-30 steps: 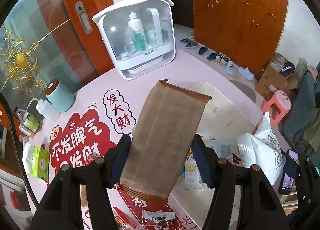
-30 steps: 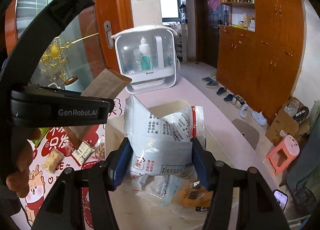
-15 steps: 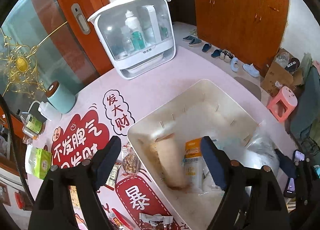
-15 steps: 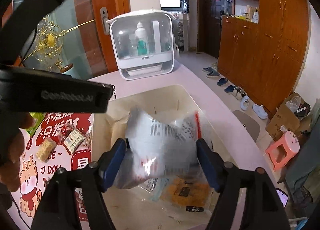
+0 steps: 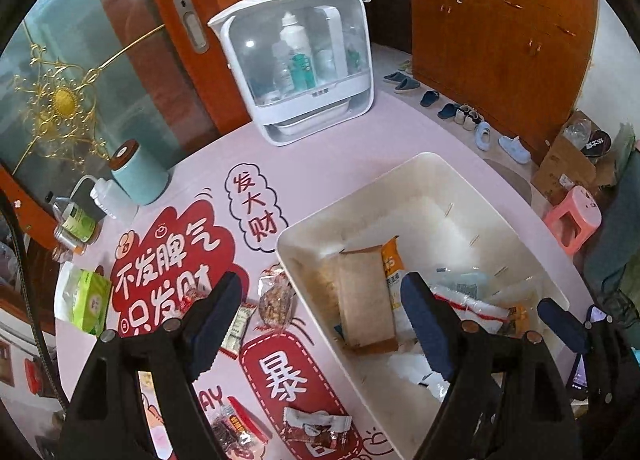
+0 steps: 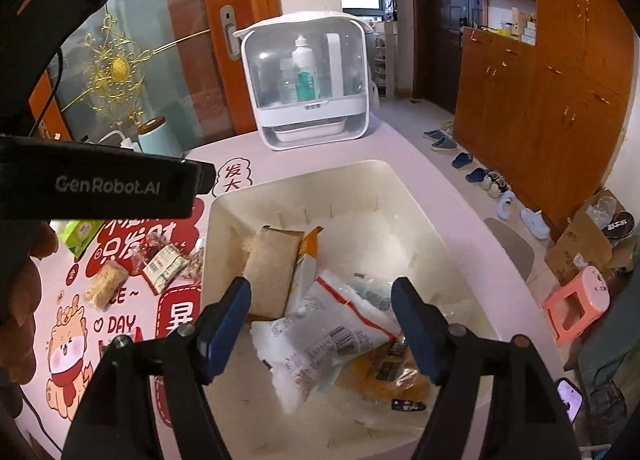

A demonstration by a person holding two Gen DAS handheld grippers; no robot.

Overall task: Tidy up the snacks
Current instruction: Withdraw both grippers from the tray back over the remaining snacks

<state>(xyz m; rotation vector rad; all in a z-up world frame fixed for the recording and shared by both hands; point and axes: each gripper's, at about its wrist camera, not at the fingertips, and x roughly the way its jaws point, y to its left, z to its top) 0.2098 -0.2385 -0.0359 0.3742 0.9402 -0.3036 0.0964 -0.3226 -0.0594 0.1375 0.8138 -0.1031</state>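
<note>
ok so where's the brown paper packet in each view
Left wrist: the brown paper packet lies in the white bin, just right of centre.
Right wrist: brown paper packet sits at the bin's left side, left of centre.
Shared landmark: the white cosmetics case behind the bin.

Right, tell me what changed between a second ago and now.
Both grippers let go. The left gripper, jaws just opened, dropped the brown packet into the cream bin; it now leans against the bin's left wall. The right gripper released the white crinkly bag, which lies on the orange packet. Unchanged: the loose snacks on the mat and the white cabinet.
</note>
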